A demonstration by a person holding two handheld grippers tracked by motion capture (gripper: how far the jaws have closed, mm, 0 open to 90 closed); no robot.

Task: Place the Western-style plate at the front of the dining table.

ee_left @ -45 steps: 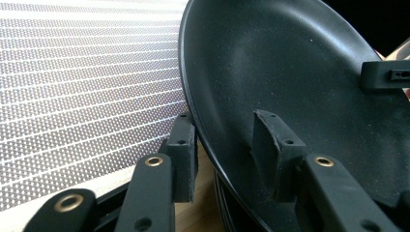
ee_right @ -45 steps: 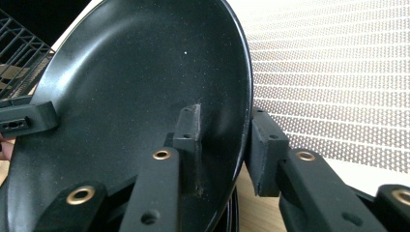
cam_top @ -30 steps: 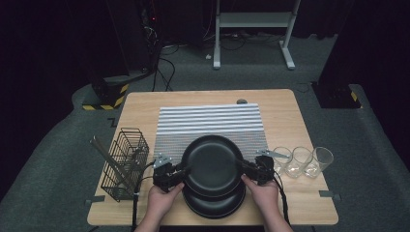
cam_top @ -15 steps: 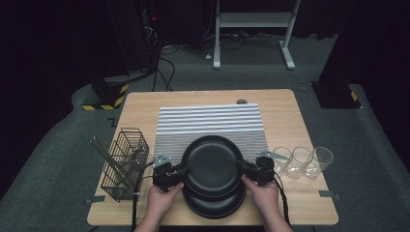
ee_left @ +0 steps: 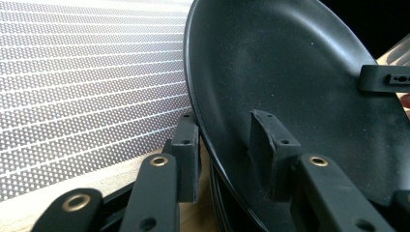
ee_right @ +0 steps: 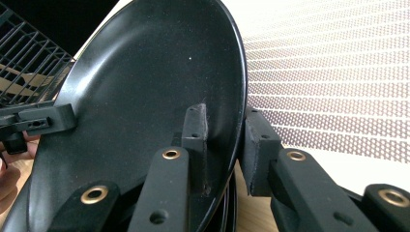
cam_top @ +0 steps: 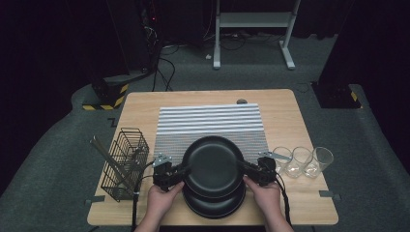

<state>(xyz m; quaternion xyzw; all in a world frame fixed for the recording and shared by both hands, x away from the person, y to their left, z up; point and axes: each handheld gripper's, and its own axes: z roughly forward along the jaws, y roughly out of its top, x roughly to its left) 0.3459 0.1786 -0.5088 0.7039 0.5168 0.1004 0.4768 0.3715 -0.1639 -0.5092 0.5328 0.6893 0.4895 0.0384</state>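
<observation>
Two grippers on one black plate (cam_top: 213, 159): left gripper (cam_top: 180, 170) pinches its rim from one side, right gripper (cam_top: 247, 167) from the opposite side, so the plate spans the gap between them. In each gripper view one jaw sits inside the dish and one outside, pads on the rim, so both are clamped narrow on the plate. It hangs just above a stack of black plates (cam_top: 214, 203) below and between the hands.

Ahead of the jaws: striped mat (cam_top: 211, 126). Outboard of the left gripper: wire basket (cam_top: 123, 162). Outboard of the right: three glasses (cam_top: 302, 161).

Risk, my read: thin rim grips on a smooth sloped wall. Uneven lift or pull-apart could let one side slip, dropping the plate onto the stack. A wide swing right could clip the glasses.
</observation>
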